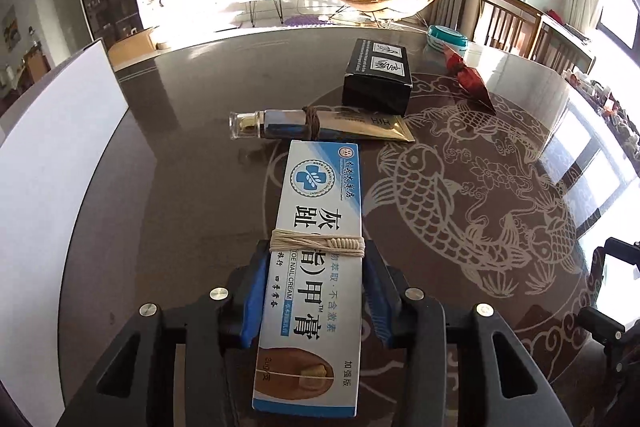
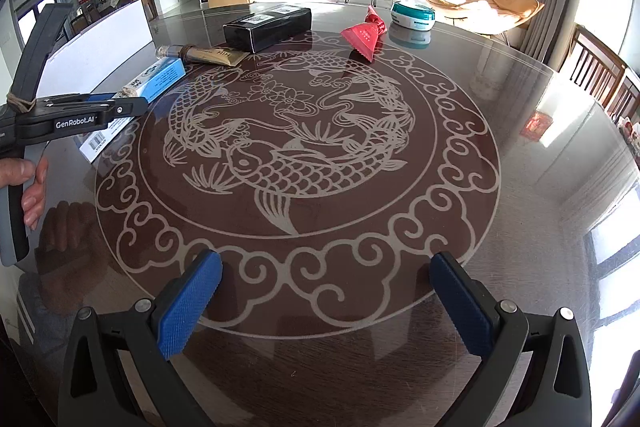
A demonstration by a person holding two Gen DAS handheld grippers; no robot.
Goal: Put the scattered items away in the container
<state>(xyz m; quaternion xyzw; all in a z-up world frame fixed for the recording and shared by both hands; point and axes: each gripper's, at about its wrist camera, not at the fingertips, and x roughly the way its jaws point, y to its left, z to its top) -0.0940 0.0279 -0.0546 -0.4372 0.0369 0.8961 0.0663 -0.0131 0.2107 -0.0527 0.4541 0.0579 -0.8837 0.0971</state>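
Note:
My left gripper (image 1: 316,259) is shut on a white and blue nail cream box (image 1: 316,227) bound with pale string, low over the table; the box also shows in the right wrist view (image 2: 160,77), with the left gripper (image 2: 132,105) on it. Beyond it lie a gold tube (image 1: 320,125) with a clear cap and a black box (image 1: 378,77). A white container (image 1: 52,147) stands at the left, also in the right wrist view (image 2: 100,47). My right gripper (image 2: 324,303) is open and empty above the table's near part. A red pouch (image 2: 366,35) lies farther back.
The round dark glass table (image 2: 540,155) has a fish pattern. A teal and white round tub (image 2: 412,15) sits at the far edge. Wooden chairs (image 2: 600,67) stand to the right. The gold tube (image 2: 208,55) and black box (image 2: 268,25) lie near the container.

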